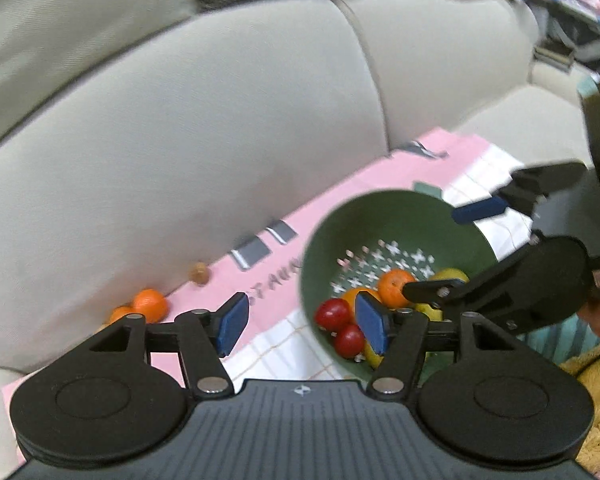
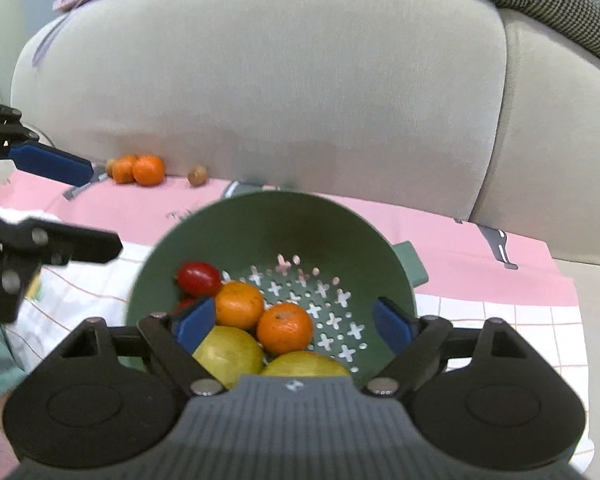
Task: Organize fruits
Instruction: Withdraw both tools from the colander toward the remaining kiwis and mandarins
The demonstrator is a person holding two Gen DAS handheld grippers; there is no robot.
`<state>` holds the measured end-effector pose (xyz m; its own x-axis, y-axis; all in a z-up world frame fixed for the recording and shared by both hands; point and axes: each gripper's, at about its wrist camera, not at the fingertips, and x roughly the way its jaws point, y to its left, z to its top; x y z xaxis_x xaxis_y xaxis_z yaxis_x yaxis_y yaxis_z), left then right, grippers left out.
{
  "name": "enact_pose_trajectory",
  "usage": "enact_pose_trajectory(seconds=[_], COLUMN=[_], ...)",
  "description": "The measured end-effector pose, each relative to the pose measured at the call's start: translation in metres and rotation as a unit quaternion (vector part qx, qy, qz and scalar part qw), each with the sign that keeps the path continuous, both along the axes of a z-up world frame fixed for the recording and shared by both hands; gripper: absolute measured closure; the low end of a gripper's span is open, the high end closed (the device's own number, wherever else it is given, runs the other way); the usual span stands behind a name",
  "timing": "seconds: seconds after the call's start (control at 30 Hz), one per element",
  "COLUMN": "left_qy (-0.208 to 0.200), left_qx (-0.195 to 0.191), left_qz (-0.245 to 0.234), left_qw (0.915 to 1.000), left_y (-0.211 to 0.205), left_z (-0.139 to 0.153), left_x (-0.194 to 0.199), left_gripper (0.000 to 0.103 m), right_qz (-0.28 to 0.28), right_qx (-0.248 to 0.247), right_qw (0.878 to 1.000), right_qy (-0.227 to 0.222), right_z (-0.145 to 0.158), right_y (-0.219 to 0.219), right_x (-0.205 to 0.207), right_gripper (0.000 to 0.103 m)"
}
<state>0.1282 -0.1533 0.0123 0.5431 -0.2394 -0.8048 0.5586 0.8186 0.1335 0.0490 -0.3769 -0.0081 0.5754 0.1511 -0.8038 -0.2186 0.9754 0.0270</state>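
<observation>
The remaining fruit, two loose oranges (image 2: 139,169) and a small brown fruit (image 2: 197,175), lies at the sofa back (image 2: 260,80), at 10 o'clock from the green colander (image 2: 260,220) in the right wrist view; the colander holds oranges, red and yellow fruit. An orange is judged light, firm, round and prone to roll; grip it across its widest part with moderate pressure. The left gripper (image 1: 298,326) points steeply down beside the colander rim, jaws apart and empty. The right gripper (image 2: 294,326) hangs over the colander, jaws wide, holding nothing.
</observation>
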Motion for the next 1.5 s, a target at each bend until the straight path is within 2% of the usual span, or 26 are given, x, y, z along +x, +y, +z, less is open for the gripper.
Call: enact_pose_trajectory(seconds=[0.23,0.3,0.43,0.77,1.03,1.13,1.27,1.4,1.5], left_qy=[-0.033,-0.04,-0.051,-0.031,-0.014,-0.018,-0.032,-0.028,-0.034], left_qx=[-0.021,-0.032,-0.058,-0.094,-0.15,-0.139,-0.091,-0.081,-0.05], left_qz=[0.054,0.078,0.126,0.199,0.251,0.268,0.28,0.28,0.281], left_qw=[0.9978,0.9957,0.989,0.9749,0.9562,0.9533,0.955,0.9562,0.9579], left_y=[0.046,0.063,0.097,0.172,0.227,0.242,0.257,0.275,0.286], left_z=[0.025,0.031,0.039,0.036,0.029,0.024,0.021,0.017,0.01], left_x=[-0.003,-0.001,0.002,0.02,0.039,0.048,0.061,0.074,0.086], left_gripper=[0.031,0.031,0.031,0.031,0.031,0.031,0.031,0.031,0.031], right_qz=[-0.007,-0.005,0.005,0.041,0.058,0.061,0.061,0.057,0.057], right_qx=[0.029,0.034,0.05,0.061,0.046,0.043,0.035,0.03,0.034], right_qw=[0.999,0.999,0.998,0.996,0.997,0.997,0.997,0.998,0.998], right_qy=[-0.025,-0.033,-0.044,-0.046,-0.038,-0.033,-0.03,-0.021,-0.018], right_z=[0.028,0.033,0.044,0.052,0.045,0.042,0.036,0.026,0.019], right_y=[0.024,0.034,0.058,0.12,0.161,0.171,0.183,0.193,0.199], right_x=[-0.005,-0.004,-0.001,0.016,0.039,0.049,0.062,0.077,0.088], right_gripper=[0.019,0.014,0.013,0.012,0.012,0.012,0.011,0.011,0.011])
